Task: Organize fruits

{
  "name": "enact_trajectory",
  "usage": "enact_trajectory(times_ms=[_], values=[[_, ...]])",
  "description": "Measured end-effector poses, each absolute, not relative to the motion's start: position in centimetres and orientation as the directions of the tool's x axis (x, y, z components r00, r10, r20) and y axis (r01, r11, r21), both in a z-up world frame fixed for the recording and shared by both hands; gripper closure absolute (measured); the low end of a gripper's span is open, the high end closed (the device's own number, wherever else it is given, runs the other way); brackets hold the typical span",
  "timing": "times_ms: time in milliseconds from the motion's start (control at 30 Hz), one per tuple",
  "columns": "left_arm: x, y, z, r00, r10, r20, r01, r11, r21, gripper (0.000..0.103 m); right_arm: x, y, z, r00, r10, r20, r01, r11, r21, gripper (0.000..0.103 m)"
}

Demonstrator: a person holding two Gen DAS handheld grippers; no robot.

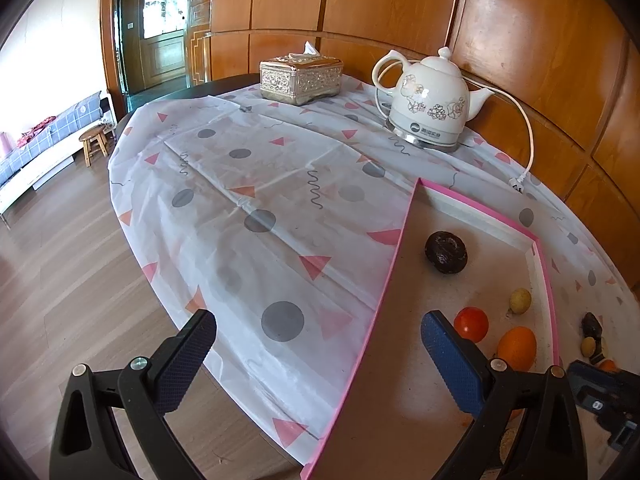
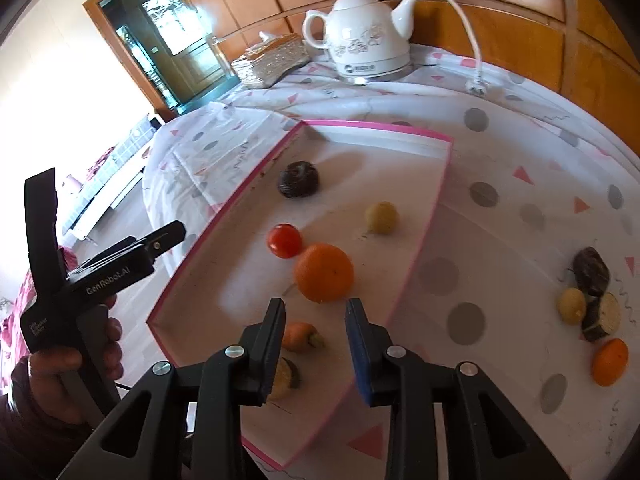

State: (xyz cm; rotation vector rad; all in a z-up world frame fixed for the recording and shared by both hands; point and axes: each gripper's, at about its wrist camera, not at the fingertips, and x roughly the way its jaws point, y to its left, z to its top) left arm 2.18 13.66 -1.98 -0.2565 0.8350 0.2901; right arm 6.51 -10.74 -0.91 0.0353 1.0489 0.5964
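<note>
My right gripper (image 2: pixel 316 312) hangs over the near part of the pink-edged tray (image 2: pixel 248 184), jaws a narrow gap apart with nothing between them, the big orange (image 2: pixel 324 273) sits just beyond the fingertips and the pads don't touch it; my left gripper (image 1: pixel 316 344) is wide open and empty, hovering over the tray's left rim near the table edge, held by my hand (image 2: pixel 72 356) in the right wrist view. In the tray so far: dark wrinkled fruit (image 2: pixel 299 179) toward the far left corner, pale yellow fruit (image 2: pixel 382 217) toward the right rim, red tomato (image 2: pixel 284 240) touching or nearly touching the big orange mid-tray, plus a small carrot-like piece (image 2: pixel 298 336) and a sliced round piece (image 2: pixel 286 376) at the near end, partly hidden behind my right fingers. Left outside on the patterned tablecloth (image 2: pixel 500 208), well apart to the right of the tray: a dark fruit (image 2: pixel 591 271), a small yellow fruit (image 2: pixel 572 306), a cut slice (image 2: pixel 604 316) all bunched together touching, and a second orange (image 2: pixel 610 362) just nearer. So my read is roughly over half done, six pieces in, four still to go. White kettle (image 2: pixel 366 36) and tissue box (image 2: pixel 272 60) stand at the far edge, not in the way
</note>
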Motion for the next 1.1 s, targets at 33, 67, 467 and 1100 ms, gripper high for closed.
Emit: enact_trajectory(times_ms=[33,67,467,1100], values=[[2.2,13.6,-1.9,0.637,0.150,-0.756,-0.348,0.931,-0.108,0.000,6.4,-11.2,-0.8,0.369,0.468,-0.803,-0.438,0.850,0.294,0.072],[2.2,13.5,-1.9,0.638,0.150,-0.755,-0.346,0.932,-0.107,0.000,6.2,-11.7,-0.7,0.381,0.453,-0.806,-0.432,0.858,0.278,0.072],[1.9,12.3,-1.2,0.658,0.141,-0.740,-0.307,0.947,-0.093,0.000,4.2,-20.6,1.2,0.527,0.210,-0.824,-0.298,0.953,0.053,0.069],[1.7,10.5,-0.8,0.668,0.121,-0.734,-0.255,0.964,-0.073,0.000,2.0,-37.3,3.7,0.575,-0.140,-0.806,0.086,0.990,-0.111,0.065]])
